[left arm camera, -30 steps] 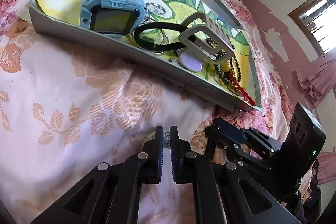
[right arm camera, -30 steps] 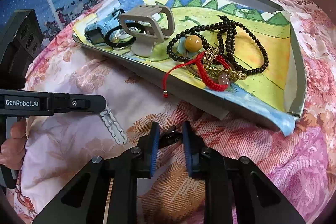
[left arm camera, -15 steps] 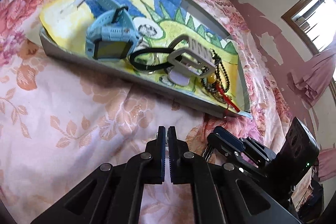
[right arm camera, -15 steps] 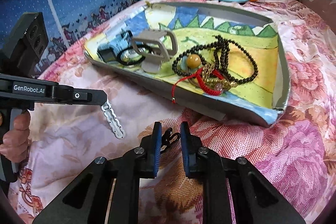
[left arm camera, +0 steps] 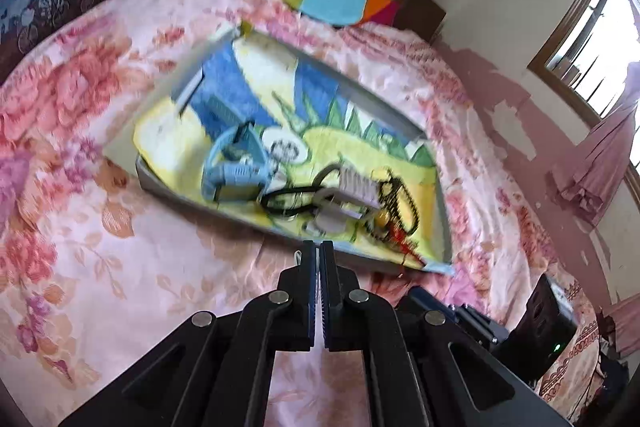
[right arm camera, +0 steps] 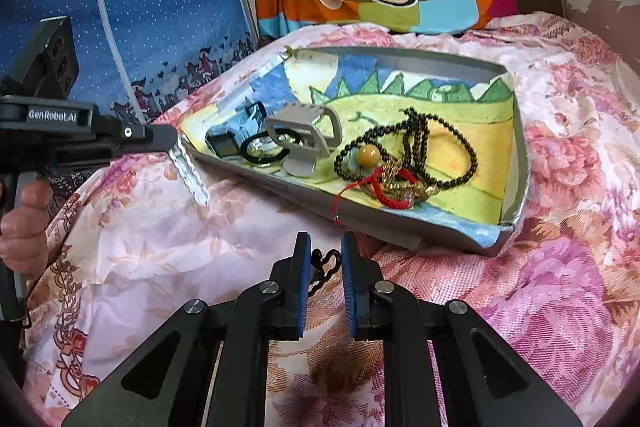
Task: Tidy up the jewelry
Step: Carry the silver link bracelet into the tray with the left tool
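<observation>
One tray, one blue watch, one grey clip, two hand-held grippers.

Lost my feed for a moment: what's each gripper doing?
Left gripper: shut on a metal watch band.
Right gripper: holding a small dark clasp.

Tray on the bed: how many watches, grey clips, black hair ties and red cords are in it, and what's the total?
Watch: 1
Grey clip: 1
Black hair tie: 1
Red cord: 1
Total: 4
</observation>
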`<move>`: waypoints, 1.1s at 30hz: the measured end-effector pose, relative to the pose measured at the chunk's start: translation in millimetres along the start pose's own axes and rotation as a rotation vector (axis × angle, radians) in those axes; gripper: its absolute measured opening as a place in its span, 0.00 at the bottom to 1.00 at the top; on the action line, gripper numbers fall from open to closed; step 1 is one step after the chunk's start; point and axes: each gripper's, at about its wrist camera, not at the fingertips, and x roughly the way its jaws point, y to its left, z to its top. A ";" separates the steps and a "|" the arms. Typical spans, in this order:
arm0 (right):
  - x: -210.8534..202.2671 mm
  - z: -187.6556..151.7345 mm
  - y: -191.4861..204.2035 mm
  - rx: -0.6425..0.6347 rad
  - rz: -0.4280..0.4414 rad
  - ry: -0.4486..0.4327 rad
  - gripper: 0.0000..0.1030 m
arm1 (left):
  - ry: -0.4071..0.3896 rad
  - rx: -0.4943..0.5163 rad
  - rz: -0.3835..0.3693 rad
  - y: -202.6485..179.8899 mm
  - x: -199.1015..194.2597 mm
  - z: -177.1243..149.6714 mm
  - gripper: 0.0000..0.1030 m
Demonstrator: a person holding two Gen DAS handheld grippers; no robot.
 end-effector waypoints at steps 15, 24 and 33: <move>-39.6 36.4 11.9 -0.060 -0.020 -0.160 0.13 | -0.184 -0.048 -0.027 -0.5 -9.3 15.1 0.02; -1.0 60.6 6.2 0.083 -0.066 -0.192 0.13 | -0.197 -0.110 -0.088 13.4 20.6 17.3 0.02; 34.3 43.1 2.4 0.107 -0.143 -0.118 0.13 | -0.090 -0.105 -0.012 16.3 50.7 10.2 0.02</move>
